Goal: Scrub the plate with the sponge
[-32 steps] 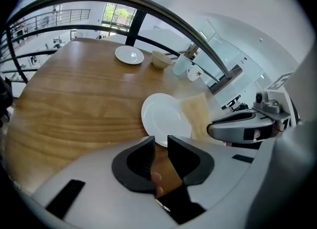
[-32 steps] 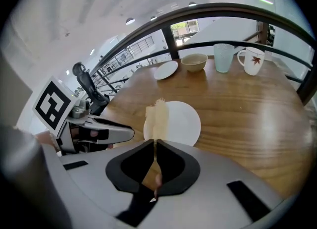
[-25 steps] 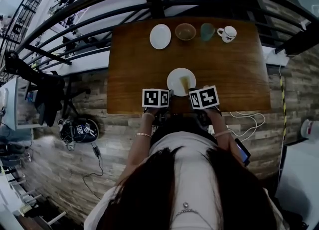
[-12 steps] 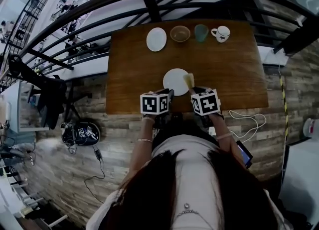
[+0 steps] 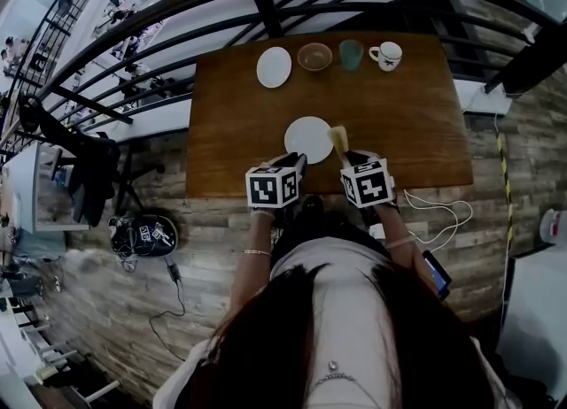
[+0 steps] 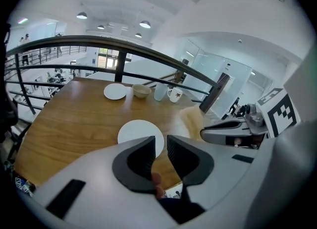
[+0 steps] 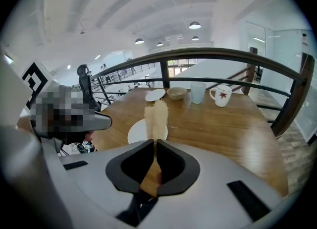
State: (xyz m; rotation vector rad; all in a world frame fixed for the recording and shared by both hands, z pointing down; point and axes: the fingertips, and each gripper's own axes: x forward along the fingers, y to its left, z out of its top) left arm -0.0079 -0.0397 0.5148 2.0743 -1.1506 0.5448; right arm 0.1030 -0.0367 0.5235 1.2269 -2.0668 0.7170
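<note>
Right gripper [image 7: 152, 143] clamps the sponge [image 7: 156, 118]; far mug [image 7: 221, 95] shows a red emblem.

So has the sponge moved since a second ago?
Yes, rightward. The sponge lay over the near plate's middle; now it hangs just past that plate's right rim.

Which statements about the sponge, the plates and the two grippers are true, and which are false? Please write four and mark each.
1. The right gripper is shut on the sponge. True.
2. The left gripper holds the near plate. False: its jaws stand apart with nothing between them.
3. A far plate, a bowl, a cup and a mug stand along the far edge of the table. True.
4. The mug lies on its side. False: it stands upright.
</note>
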